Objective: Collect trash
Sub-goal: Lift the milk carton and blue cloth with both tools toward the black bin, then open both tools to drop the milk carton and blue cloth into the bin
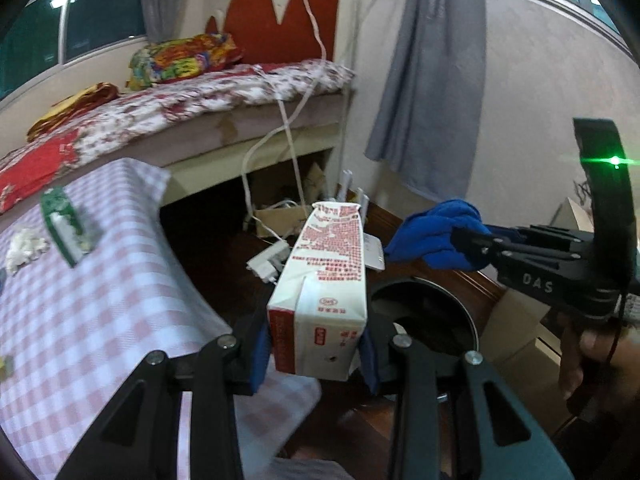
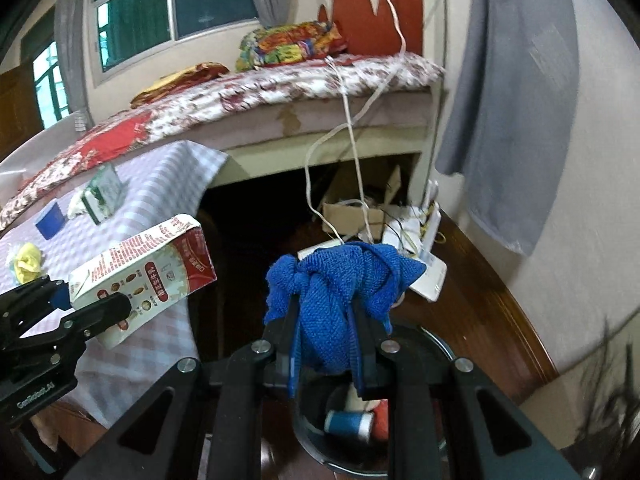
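Red-and-white paper milk carton (image 1: 320, 292) clamped upright in left gripper (image 1: 316, 354), top leaning away, beside pink checked tablecloth (image 1: 120, 280), bedroom, right gripper (image 2: 326, 354) pinching crumpled blue cloth (image 2: 340, 292) above round black bin (image 2: 440, 350).

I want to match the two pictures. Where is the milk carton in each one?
Left wrist view: carton in the lower middle, clamped in the left gripper.
Right wrist view: carton at the left, tilted, above the checked cloth.
Shared landmark: the red headboard.
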Demonstrator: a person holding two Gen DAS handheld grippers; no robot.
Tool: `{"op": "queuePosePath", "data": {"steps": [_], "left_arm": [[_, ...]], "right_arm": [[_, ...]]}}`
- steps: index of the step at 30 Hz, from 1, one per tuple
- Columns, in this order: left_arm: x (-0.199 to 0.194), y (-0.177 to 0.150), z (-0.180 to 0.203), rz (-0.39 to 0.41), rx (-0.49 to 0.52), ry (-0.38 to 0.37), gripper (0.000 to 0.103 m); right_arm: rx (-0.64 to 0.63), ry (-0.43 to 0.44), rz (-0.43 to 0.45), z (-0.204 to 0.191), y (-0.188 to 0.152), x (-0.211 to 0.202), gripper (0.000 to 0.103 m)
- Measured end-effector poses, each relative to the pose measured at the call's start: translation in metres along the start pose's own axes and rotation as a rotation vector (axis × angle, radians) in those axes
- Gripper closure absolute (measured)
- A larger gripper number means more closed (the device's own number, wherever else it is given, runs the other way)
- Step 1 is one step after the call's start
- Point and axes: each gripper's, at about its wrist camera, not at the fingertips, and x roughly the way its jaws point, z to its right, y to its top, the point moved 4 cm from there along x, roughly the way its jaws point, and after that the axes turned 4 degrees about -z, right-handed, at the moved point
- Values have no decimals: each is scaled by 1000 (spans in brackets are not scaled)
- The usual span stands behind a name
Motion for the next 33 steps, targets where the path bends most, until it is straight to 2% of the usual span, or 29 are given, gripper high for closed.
{"op": "queuePosePath", "data": {"steps": [11,17,33], "left_arm": [[44,-16,36,-110,60,-84,64],[76,-28,51,-198,76,-121,64],[142,-59,80,-346,106,-164,64]], "right_arm": [[57,-28,-114,45,-42,31,82],[74,-32,-178,60,-59,51,82],[72,-33,-353,83,-106,100,81]]}}
